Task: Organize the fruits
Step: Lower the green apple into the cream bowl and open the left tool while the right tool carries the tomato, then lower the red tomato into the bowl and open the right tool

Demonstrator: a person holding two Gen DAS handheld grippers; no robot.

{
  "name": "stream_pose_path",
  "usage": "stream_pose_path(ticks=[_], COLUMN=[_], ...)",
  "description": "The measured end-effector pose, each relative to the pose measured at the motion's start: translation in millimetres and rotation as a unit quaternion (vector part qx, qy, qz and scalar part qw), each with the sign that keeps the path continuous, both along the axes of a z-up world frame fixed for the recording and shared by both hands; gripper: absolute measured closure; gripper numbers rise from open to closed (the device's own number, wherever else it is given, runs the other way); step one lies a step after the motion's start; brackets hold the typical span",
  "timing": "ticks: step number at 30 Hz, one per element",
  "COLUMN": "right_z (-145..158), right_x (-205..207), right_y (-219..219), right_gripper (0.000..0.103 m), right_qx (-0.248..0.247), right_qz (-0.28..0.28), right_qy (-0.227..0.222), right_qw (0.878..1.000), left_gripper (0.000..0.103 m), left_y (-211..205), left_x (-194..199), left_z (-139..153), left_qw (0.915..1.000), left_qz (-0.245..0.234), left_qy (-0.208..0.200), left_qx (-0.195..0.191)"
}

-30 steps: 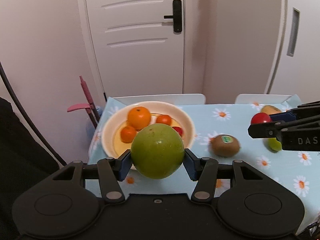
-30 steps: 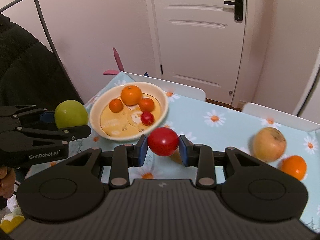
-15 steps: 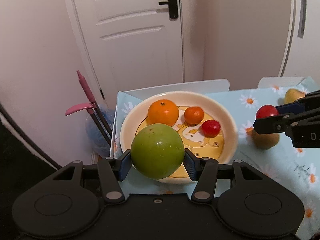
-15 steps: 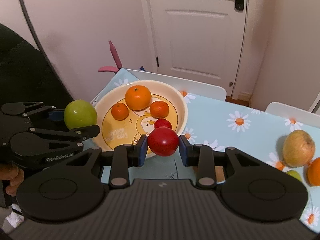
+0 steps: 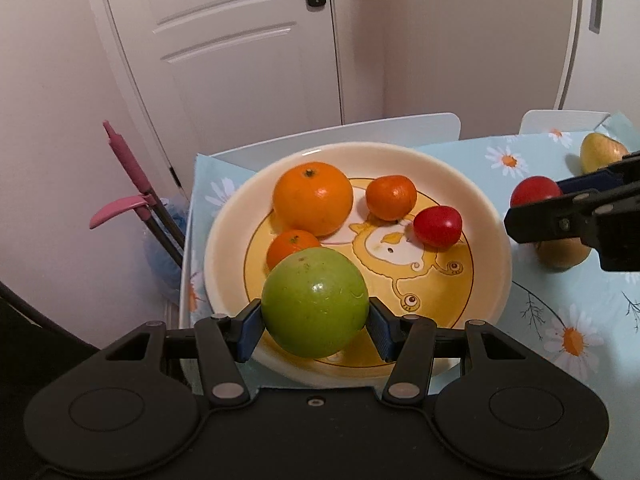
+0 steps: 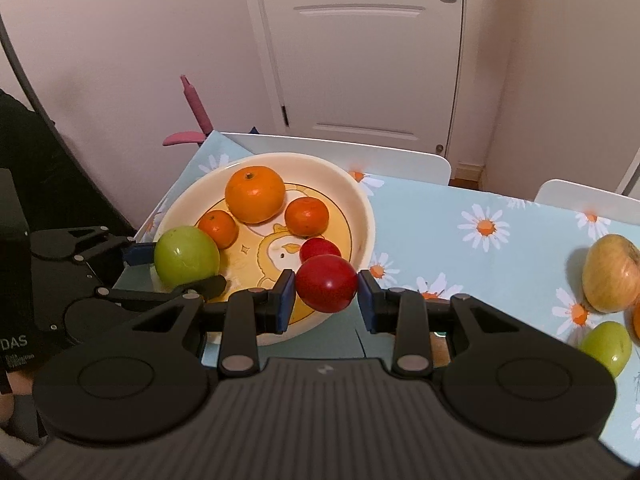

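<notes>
A cream bowl [image 5: 492, 216] [image 6: 360, 200] with a yellow duck print sits at the table's left end. It holds a big orange [image 5: 312, 198] [image 6: 255, 194], two small mandarins [image 5: 391, 197] [image 5: 290, 242] and a small red tomato [image 5: 437, 226] [image 6: 318, 249]. My left gripper [image 5: 315, 322] [image 6: 176, 266] is shut on a green apple [image 5: 315, 302] [image 6: 186, 255] above the bowl's near-left rim. My right gripper [image 6: 325, 300] [image 5: 560, 204] is shut on a red tomato [image 6: 326, 283] [image 5: 534, 192] over the bowl's right rim.
On the daisy-print cloth [image 6: 500, 256] to the right lie a yellow-red apple [image 6: 610, 272], a small green fruit [image 6: 606, 346] and an orange at the frame edge. A brown kiwi [image 5: 564, 254] sits behind the right gripper. White chair backs [image 6: 340, 152], a pink tool [image 5: 124, 184] and a door stand beyond.
Both grippers moved toward the bowl and sank with their fruit still held; the green apple now hangs over the bowl's near rim and the red tomato over its right rim.
</notes>
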State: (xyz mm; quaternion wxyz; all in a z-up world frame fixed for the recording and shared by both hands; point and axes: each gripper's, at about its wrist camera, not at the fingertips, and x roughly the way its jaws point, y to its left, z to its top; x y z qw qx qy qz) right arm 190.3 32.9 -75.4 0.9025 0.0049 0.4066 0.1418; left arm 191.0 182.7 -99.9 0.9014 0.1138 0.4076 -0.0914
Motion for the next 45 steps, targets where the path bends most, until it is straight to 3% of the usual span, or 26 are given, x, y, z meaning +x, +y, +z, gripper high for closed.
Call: stream_pose_path(ticks=[2, 4, 5, 6, 18, 34, 36, 38, 40, 45], right_z=[0.5, 1.8, 2.6, 3.6, 4.7, -19.6, -18.6, -14.9, -11.6, -5.1], right_x=[1.9, 3.0, 4.0, 5.0, 31.4, 70.3, 69.6, 66.3, 62.9, 51.6], right_y=[-0.3, -1.6, -2.4, -3.4, -4.0, 4.9, 3.8, 1.1, -1.2, -6.3], right_gripper=[0.055, 0.055, 0.055, 0.055, 0.055, 0.054, 0.038, 0.01, 0.004, 0.004], right_qx=[-0.003, -0.004, -0.005, -0.005, -0.016, -0.029, -0.031, -0.028, -0.024, -0.025], right_qz=[-0.002, -0.004, -0.004, -0.004, 0.023, 0.091, 0.094, 0.09, 0.089, 0.087], right_qy=[0.0, -0.001, -0.002, -0.002, -0.002, -0.012, -0.019, -0.031, -0.036, -0.03], right_qw=[1.0, 1.0, 1.0, 1.0, 1.0, 0.995, 0.995, 0.995, 0.995, 0.995], left_gripper=[0.043, 0.025, 0.01, 0.004, 0.003, 0.002, 0.002, 0.002, 0.002, 0.002], left_y=[0.2, 1.5, 1.9, 2.7, 15.4, 9.5, 8.1, 6.7, 5.9, 5.8], left_x=[0.5, -2.5, -5.4, -8.3, -21.8, -37.0, -38.0, -39.6, -41.2, -42.6], left_z=[-0.5, 3.1, 6.1, 10.0, 24.9, 31.3, 31.1, 31.1, 30.7, 33.6], left_qw=[1.0, 0.9999, 0.9997, 0.9994, 0.9979, 0.9959, 0.9956, 0.9954, 0.9949, 0.9932], left_qz=[0.001, -0.003, -0.006, -0.004, 0.025, 0.073, 0.079, 0.083, 0.089, 0.106], left_qy=[0.001, -0.011, -0.02, -0.03, -0.031, -0.039, -0.039, -0.037, -0.036, -0.028], left_qx=[-0.001, -0.006, -0.012, -0.015, -0.052, -0.035, -0.033, -0.031, -0.031, -0.04])
